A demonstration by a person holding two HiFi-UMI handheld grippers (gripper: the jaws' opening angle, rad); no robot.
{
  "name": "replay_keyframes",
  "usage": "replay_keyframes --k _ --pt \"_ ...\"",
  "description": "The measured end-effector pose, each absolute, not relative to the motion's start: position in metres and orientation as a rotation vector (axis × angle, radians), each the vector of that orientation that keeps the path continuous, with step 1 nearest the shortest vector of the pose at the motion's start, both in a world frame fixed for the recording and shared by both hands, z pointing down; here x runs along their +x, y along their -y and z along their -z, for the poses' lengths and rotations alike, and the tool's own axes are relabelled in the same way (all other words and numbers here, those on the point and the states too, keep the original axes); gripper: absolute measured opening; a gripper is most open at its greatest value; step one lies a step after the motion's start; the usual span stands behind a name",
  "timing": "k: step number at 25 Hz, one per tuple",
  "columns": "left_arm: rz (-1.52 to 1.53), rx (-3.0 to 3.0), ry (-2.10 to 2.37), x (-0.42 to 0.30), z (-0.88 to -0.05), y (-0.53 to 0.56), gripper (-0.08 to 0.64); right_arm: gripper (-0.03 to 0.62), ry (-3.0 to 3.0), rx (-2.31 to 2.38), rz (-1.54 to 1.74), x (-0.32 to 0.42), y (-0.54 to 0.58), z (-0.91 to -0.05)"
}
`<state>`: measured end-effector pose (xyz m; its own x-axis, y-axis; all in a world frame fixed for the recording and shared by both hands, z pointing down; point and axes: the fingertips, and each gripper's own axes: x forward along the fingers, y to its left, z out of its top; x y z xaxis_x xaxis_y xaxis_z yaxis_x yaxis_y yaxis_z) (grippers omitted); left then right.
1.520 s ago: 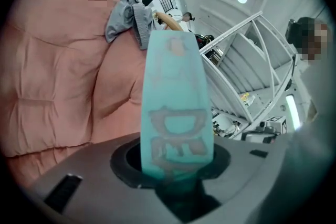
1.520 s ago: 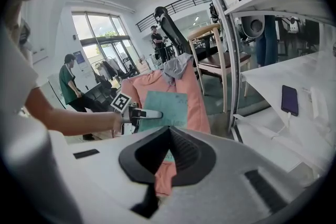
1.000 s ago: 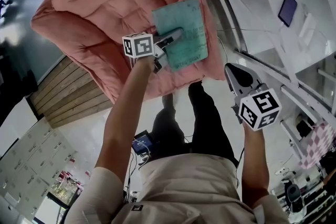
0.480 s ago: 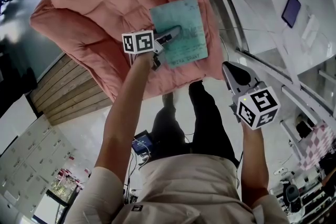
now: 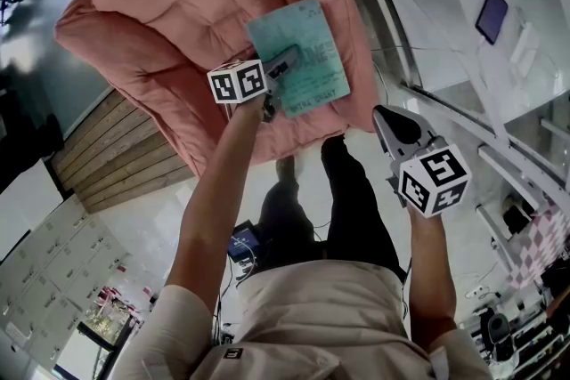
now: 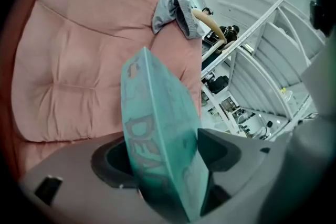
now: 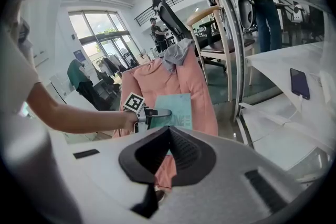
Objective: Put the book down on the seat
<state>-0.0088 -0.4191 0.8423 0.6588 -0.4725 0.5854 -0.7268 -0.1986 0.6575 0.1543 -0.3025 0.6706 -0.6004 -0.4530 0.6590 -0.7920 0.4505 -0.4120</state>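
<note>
Since a second ago the green book (image 5: pixel 312 76) has turned a little on the pink seat (image 5: pixel 178 4), the jaws of our left tool (image 5: pixel 287 62) are opening around it, and our right tool (image 7: pixel 169 129) is pressed together.

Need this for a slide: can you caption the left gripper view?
Left gripper with jaws opening around a tilted teal book over a pink cushioned seat.
</note>
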Motion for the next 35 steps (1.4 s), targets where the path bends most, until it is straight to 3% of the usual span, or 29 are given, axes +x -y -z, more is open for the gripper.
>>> replay_keyframes --k 10,25,35 --pt "-0.486 1.922 0.985 -0.022 -0.834 0.399 0.376 -0.009 2.252 1.001 -1.010 0.141 0.288 -0.665" --pt "-0.531 1.901 1.036 -0.048 -0.817 0.369 0.379 -0.009 2.299 0.780 -1.073 0.075 0.254 -0.659" --pt "-0.487 1.976 1.004 -0.040 -0.772 0.362 0.377 -0.009 2.300 0.908 -1.029 0.105 0.262 -0.631"
